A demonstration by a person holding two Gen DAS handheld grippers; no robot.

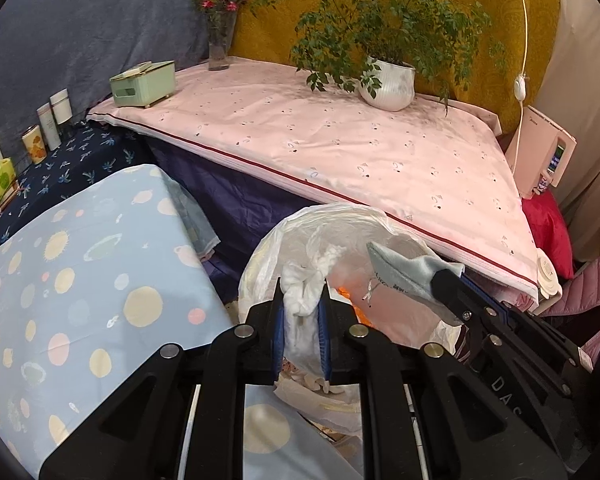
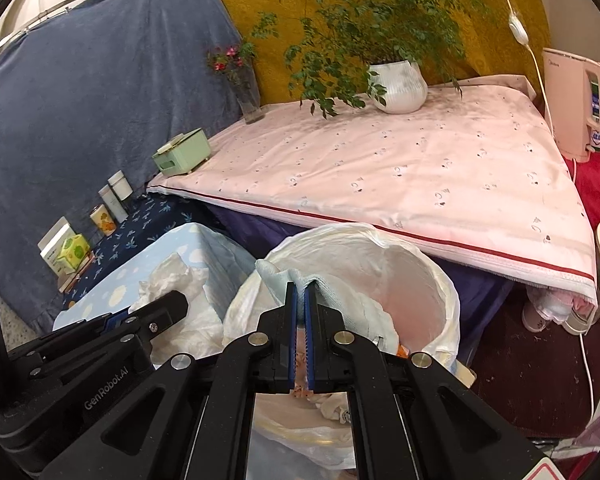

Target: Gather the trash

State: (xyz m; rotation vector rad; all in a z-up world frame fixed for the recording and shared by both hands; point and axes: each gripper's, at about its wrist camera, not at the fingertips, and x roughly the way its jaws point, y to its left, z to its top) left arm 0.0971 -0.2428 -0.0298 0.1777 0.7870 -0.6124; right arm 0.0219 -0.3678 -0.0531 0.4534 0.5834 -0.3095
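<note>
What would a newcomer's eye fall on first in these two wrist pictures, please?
Probably the white-lined trash bin in the foreground, below the edge of the pink-covered table. Over it, the left gripper is shut on a crumpled white tissue and the right gripper on a pale blue cloth. At the table's back stands a leafy potted plant.

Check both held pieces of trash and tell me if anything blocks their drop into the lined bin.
Nothing visible does. The left gripper holds a white tissue wad and the right gripper a pale blue cloth, both over the bin liner's open mouth.
</note>
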